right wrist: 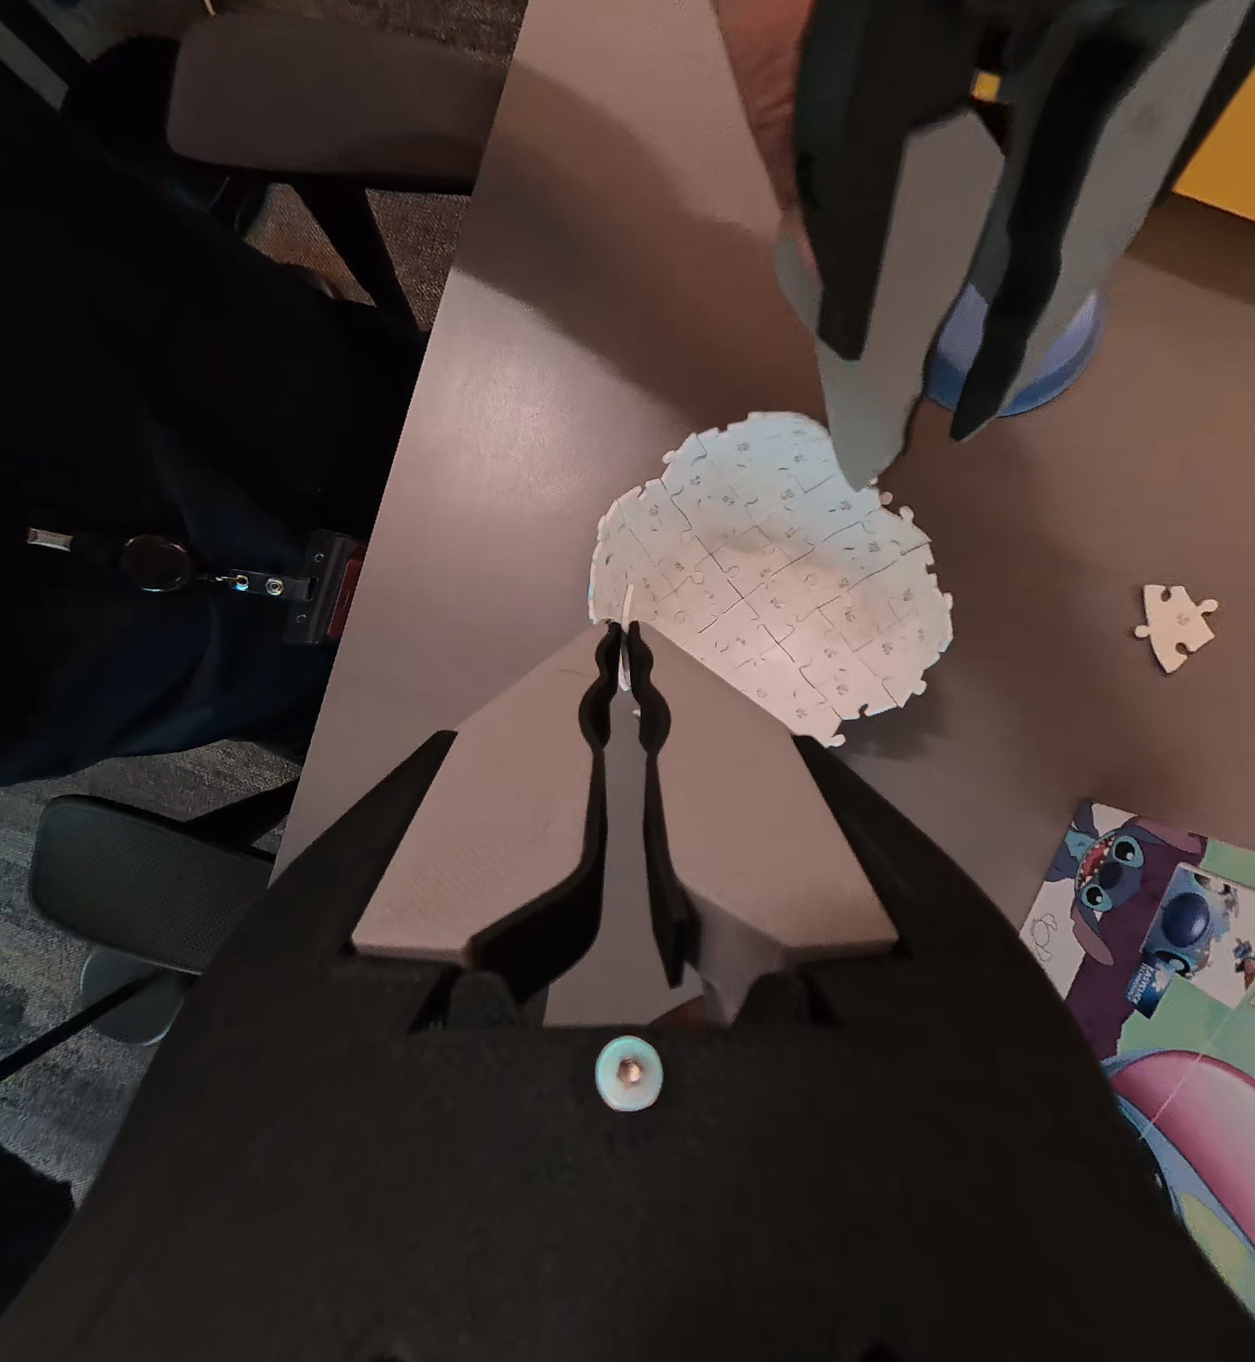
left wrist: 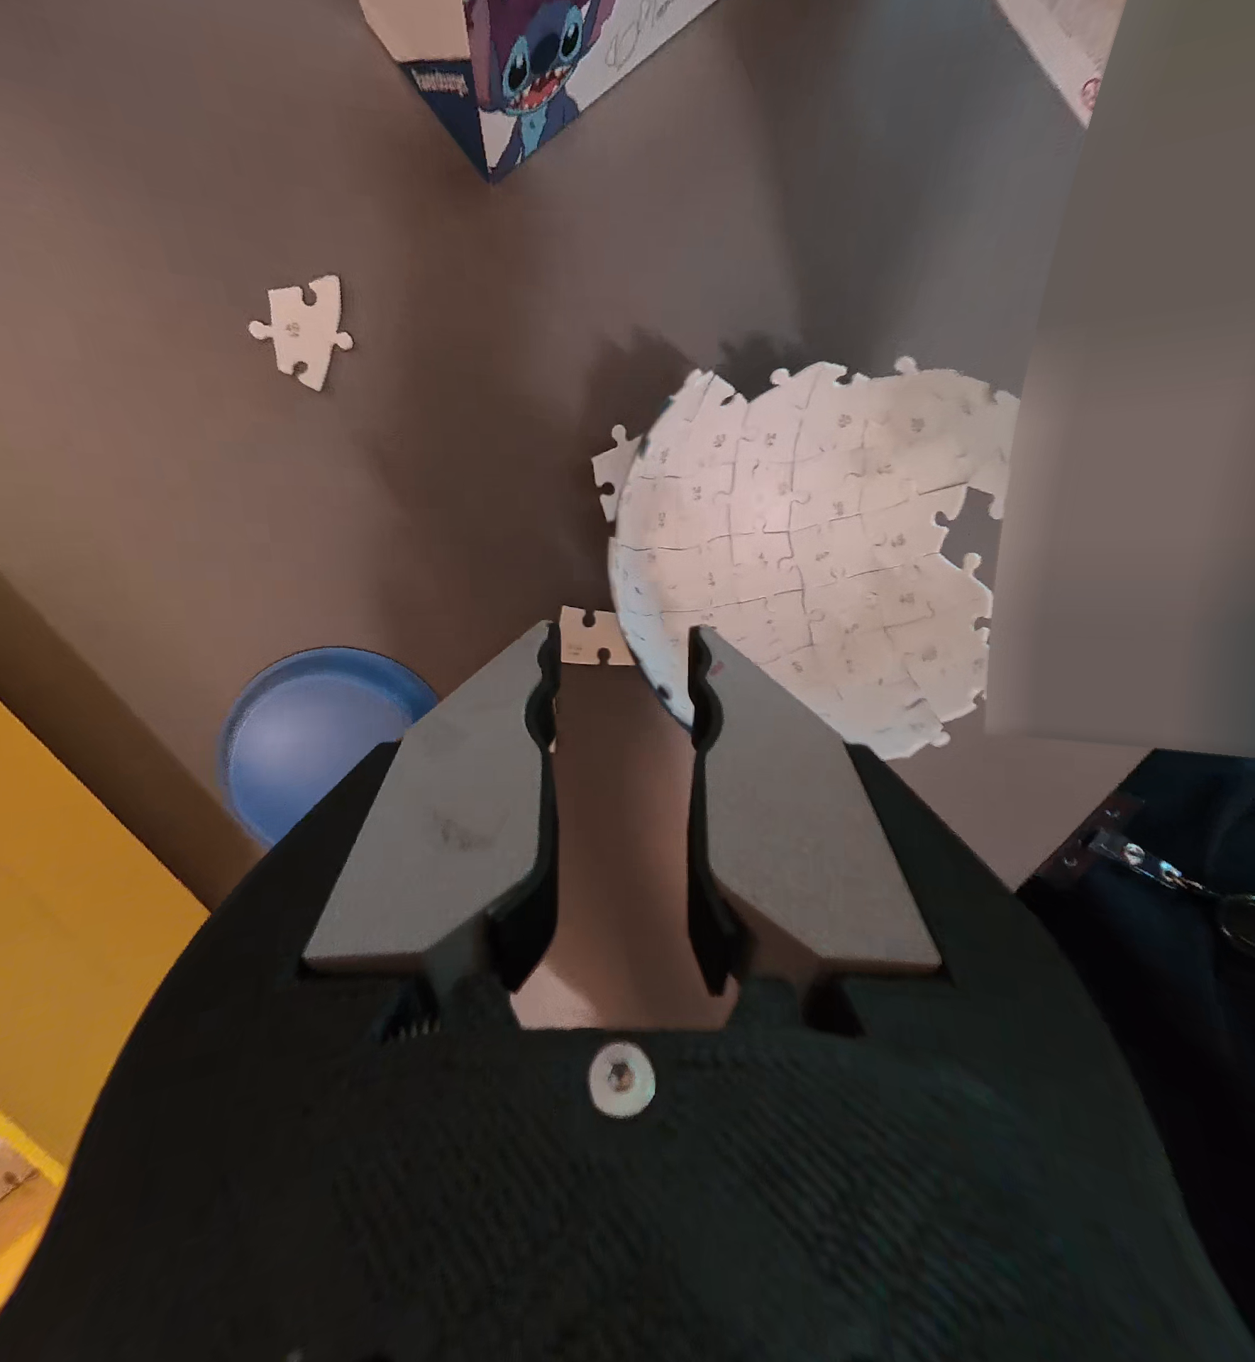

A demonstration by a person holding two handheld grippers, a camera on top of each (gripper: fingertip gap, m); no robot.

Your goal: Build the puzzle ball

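The half-built puzzle ball (left wrist: 808, 553) is a white bowl-shaped shell of joined pieces on the grey table, also in the right wrist view (right wrist: 771, 582). My right gripper (right wrist: 626, 634) is shut on a thin white puzzle piece (right wrist: 624, 652), seen edge-on, at the shell's near-left rim. My left gripper (left wrist: 623, 648) is open and empty at the shell's opposite rim, and it also shows in the right wrist view (right wrist: 919, 449). A small loose piece (left wrist: 595, 645) lies just beyond its tips. Another loose piece (left wrist: 303, 332) lies apart on the table (right wrist: 1175, 626).
A blue round stand (left wrist: 314, 737) sits beside the left gripper (right wrist: 1037, 368). The puzzle box (left wrist: 528, 74) with a cartoon print stands beyond the shell (right wrist: 1162, 943). A yellow surface (left wrist: 34, 847) is at the left. A person in dark clothes (right wrist: 167, 442) sits at the table edge.
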